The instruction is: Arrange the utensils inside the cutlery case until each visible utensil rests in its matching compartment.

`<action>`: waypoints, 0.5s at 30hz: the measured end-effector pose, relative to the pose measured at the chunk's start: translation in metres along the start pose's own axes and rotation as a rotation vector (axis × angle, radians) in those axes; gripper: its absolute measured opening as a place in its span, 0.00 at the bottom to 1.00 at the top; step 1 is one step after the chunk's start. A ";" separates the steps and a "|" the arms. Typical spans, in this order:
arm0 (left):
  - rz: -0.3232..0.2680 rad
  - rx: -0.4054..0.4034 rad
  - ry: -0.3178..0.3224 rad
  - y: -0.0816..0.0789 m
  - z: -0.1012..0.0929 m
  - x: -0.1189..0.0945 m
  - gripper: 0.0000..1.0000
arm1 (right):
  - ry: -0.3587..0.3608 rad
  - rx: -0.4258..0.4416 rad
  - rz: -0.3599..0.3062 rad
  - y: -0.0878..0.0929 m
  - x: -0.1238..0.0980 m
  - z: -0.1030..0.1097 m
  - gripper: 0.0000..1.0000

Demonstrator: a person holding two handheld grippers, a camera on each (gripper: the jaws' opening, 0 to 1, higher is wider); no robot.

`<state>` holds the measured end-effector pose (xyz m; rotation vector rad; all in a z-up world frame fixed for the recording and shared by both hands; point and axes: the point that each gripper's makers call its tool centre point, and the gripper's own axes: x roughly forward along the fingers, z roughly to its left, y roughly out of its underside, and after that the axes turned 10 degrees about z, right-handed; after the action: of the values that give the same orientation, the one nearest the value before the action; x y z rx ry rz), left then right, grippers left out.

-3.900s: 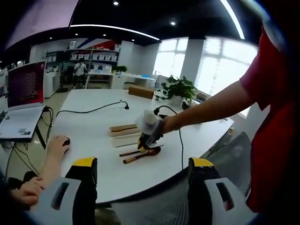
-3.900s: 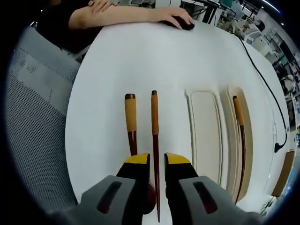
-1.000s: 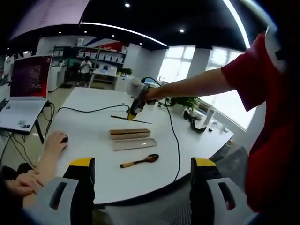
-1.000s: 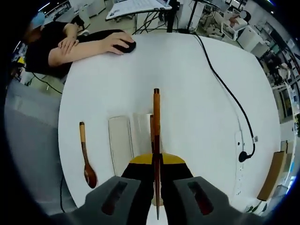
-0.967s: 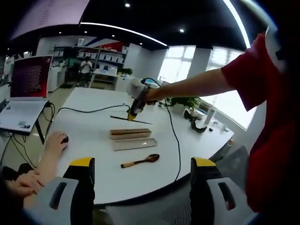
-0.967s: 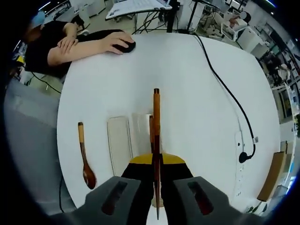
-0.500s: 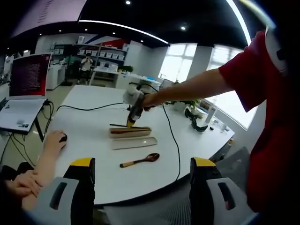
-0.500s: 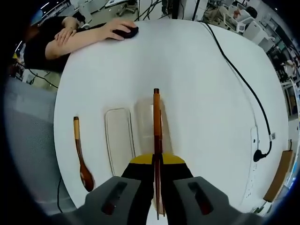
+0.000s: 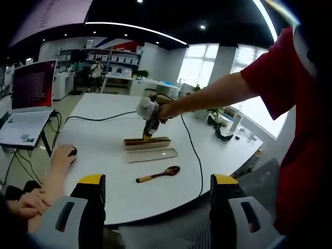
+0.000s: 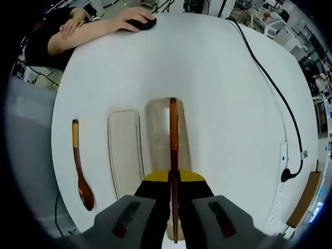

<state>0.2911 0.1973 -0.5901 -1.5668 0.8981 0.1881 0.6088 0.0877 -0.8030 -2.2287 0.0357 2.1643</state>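
**Chopstick over the case, spoon waiting on the bench**

So the right tool (image 10: 173, 179) has its jaws pressed onto a chopstick (image 10: 173, 137), pinching it near the pointed end so the fat end sticks out toward 12 o'clock in the right gripper view. The stick hangs right over the case (image 10: 167, 150), lined up lengthwise with it. There's what looks like a second stick already lying in there, at about 11 o'clock from the tool, but it's mostly hidden, so I can't say for sure. The lid (image 10: 124, 155) lies flat just beside the case at 9 o'clock, and the spoon (image 10: 79, 166) is further out the same way, well apart from both, bowl end toward the bench (image 10: 218, 78) edge.

From the left gripper view you can see the right tool (image 9: 148, 133) tipped down onto the case (image 9: 147, 142), with the lid (image 9: 152, 155) and spoon (image 9: 158, 174) at 6 o'clock from it. The left tool (image 9: 156, 193) is just hanging back with its jaws spread wide, holding nothing.

My take on doing this bit well: keep the stick parallel to the long walls of the case, lower the far end in first, then let the rest settle before opening up. If it goes in crooked it'll probably ride up on the rim or cross the other stick. Can't tell from here whether it's touching the case floor yet, so I'd go slow. Spoon's clearly next, and it needs its own slot.
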 end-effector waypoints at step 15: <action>0.019 0.019 -0.001 0.002 0.001 0.005 0.84 | -0.056 0.032 -0.068 -0.004 -0.008 0.003 0.03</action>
<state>0.2935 0.1963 -0.5945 -1.5411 0.9118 0.1939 0.6052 0.0917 -0.7948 -2.1189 -0.0066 2.1743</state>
